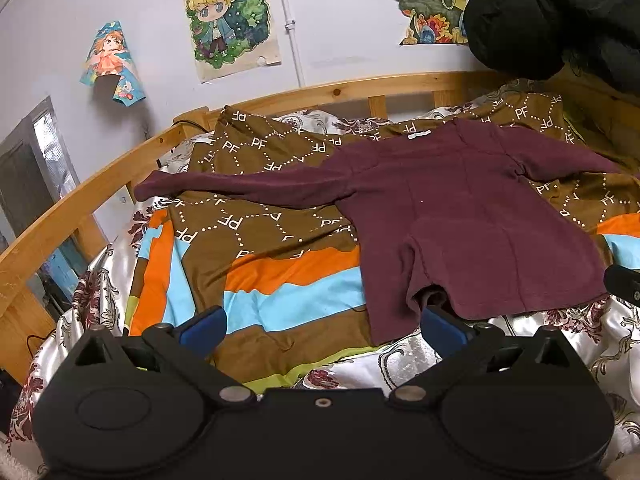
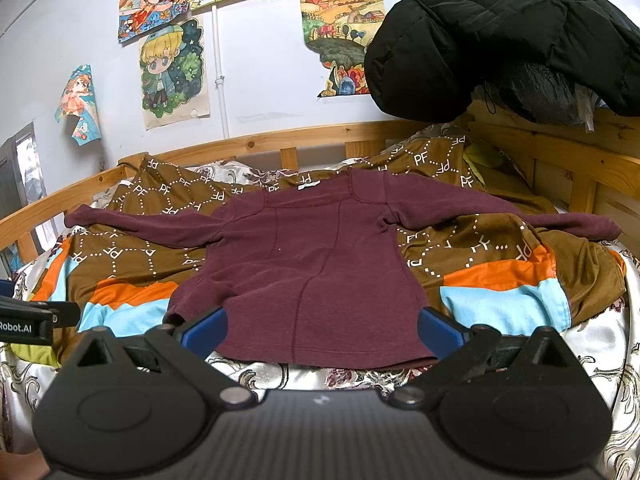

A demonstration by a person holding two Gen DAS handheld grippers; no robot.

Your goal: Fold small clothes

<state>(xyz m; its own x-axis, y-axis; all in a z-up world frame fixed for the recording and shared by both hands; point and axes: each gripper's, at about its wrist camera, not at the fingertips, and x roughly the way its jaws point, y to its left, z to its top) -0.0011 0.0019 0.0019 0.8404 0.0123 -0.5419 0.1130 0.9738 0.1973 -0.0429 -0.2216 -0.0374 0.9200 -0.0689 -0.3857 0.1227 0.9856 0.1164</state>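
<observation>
Your left gripper (image 1: 322,326) sits with its 2 blue fingers (image 1: 206,326) spread wide and gripping nothing, just short of the near left corner of the maroon shirt's (image 1: 460,216) hem. Your right gripper (image 2: 322,330) is spread just as wide and empty too, straddling the middle of that hem. The shirt lies flat and unfolded, both sleeves stretched out sideways, on the brown patterned blanket (image 2: 500,248), with the wooden bed rail (image 2: 280,136) beyond its collar.
</observation>
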